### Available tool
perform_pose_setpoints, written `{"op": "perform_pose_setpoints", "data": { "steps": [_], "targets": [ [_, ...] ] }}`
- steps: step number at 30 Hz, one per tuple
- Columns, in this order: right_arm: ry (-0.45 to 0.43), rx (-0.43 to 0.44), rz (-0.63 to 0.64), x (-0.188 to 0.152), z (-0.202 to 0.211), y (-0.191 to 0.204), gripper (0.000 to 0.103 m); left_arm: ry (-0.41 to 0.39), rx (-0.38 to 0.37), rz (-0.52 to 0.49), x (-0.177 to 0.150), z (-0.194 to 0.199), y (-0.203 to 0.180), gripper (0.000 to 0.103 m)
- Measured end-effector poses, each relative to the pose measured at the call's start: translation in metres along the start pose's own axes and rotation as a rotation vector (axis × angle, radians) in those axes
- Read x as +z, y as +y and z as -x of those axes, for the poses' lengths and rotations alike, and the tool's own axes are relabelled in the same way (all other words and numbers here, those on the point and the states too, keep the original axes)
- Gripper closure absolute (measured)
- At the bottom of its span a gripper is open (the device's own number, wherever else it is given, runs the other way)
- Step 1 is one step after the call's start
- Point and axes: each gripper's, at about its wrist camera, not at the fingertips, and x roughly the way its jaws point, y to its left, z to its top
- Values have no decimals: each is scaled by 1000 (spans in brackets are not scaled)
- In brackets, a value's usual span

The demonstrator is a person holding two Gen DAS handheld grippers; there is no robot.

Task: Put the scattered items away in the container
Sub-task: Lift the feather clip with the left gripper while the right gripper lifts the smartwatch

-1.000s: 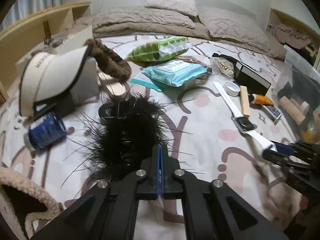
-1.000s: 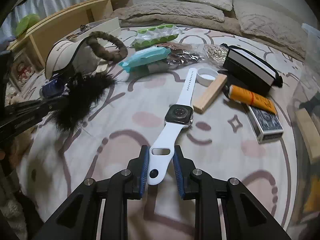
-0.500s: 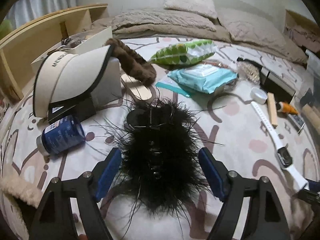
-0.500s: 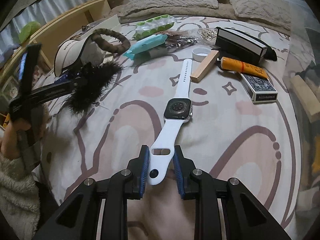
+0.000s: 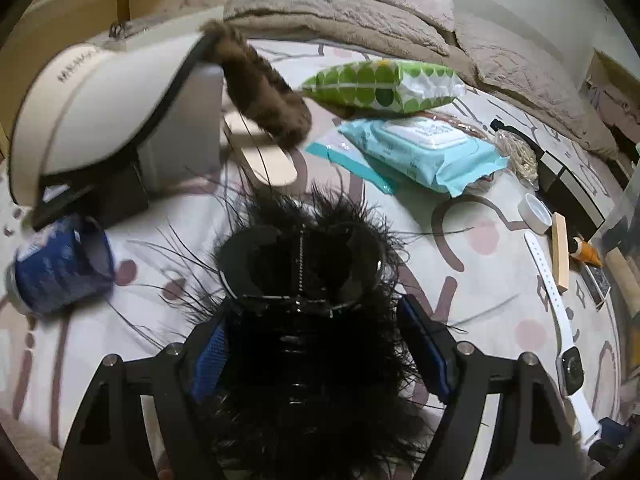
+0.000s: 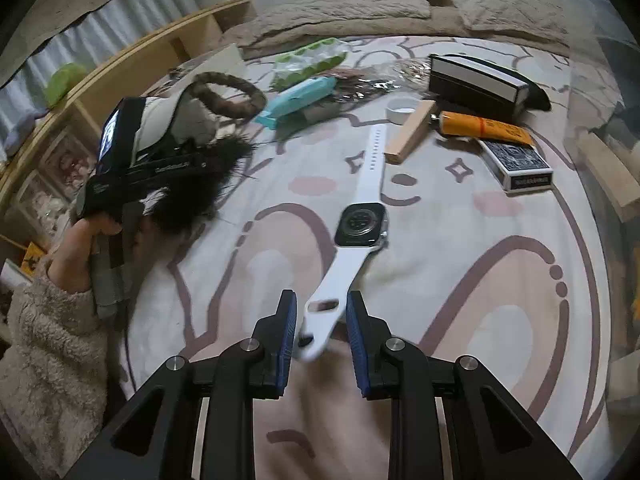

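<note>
Patterned bedspread [image 5: 472, 304]; fluffy black feathered clip [image 5: 304, 320]; smooth white-strapped watch [image 6: 360, 224].

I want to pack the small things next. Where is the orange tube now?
In the right wrist view the orange tube lies at the upper right on the bedspread, between the wooden block and the card box, in front of the black case.

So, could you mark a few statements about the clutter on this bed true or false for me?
1. The right hand-held gripper grips the white watch by its strap. True.
2. The orange tube lies on top of the wooden block. False: it lies beside the block, on the bedspread.
3. The green dotted packet sits next to the light blue wipes pack. True.
4. The box of cards stands on end. False: it lies flat.
</note>
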Motion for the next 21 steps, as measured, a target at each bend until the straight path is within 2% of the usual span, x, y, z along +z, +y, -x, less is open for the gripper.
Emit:
{"op": "perform_pose_setpoints", "data": {
  "steps": [1,2,4,5,12,17,21],
  "targets": [
    [-3,-8,-1,1,-1,-1,77,5,6,-4,-1,-1,-1,44],
    [-6,-23,-4,2,-2,-1,75,6,15,-8,-1,-1,-1,46],
    [-14,-48,-9,4,-3,-3,41,6,10,-13,-2,1,-2,48],
    [-19,-51,-12,5,-4,-4,17,8,3,-17,-2,2,-3,48],
    [-17,-88,-12,16,-12,-8,15,17,-36,-101,-12,13,-29,48],
    [-11,-86,42,24,-24,-4,15,34,-37,-182,-27,24,-51,48],
    [-28,-128,82,28,-31,4,15,43,-48,-219,-39,34,-62,48]
  ]
}}
